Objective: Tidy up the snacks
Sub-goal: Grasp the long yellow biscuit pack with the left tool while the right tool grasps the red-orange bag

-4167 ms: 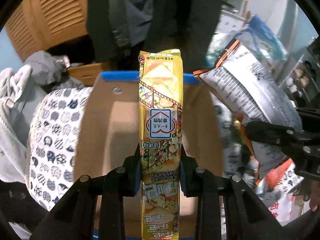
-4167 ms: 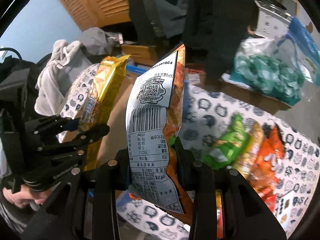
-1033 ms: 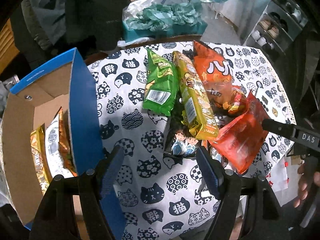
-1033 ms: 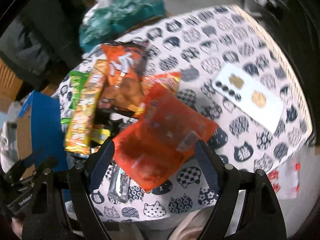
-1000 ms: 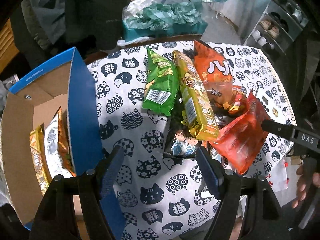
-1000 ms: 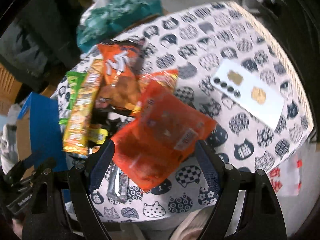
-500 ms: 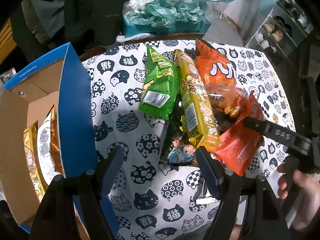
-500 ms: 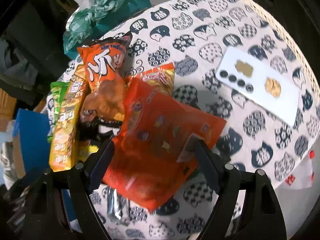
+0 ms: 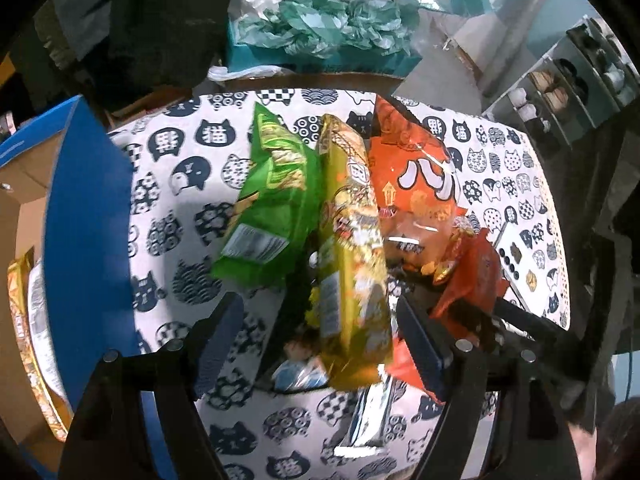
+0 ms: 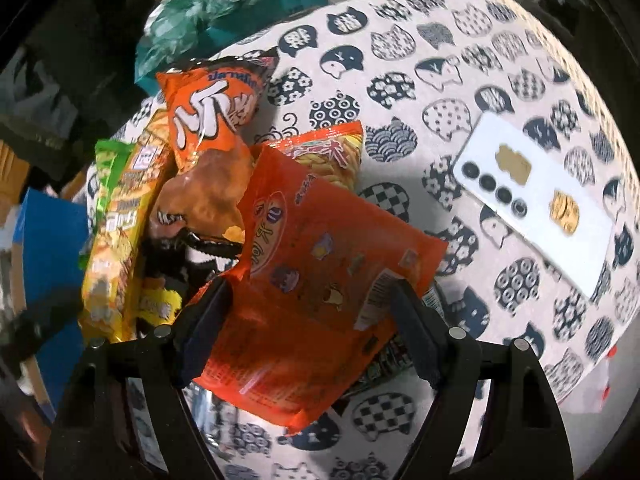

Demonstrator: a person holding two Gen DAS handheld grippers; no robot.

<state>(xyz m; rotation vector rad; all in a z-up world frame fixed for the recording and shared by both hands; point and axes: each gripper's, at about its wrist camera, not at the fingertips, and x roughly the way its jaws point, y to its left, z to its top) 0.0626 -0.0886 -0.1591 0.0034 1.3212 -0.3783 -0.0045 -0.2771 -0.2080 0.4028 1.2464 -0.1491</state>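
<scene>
L gripper (image 9: 316,344) fingers spread over yellow pack (image 9: 352,264); only R view shows white phone (image 10: 536,208); R gripper (image 10: 308,320) fingers spread.

Snack packets (image 9: 348,240) lie heaped at the centre of the table (image 10: 440,80), a cardboard box (image 9: 84,216) holding two more at their left, a phone (image 10: 536,204) lying well apart at right.

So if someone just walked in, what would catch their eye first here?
Probably the pile of bright snack bags on the cat-print tablecloth: the big red-orange bag on top, between the open right gripper fingers. Next, the blue-edged cardboard box at the left, and the white phone lying apart.
</scene>
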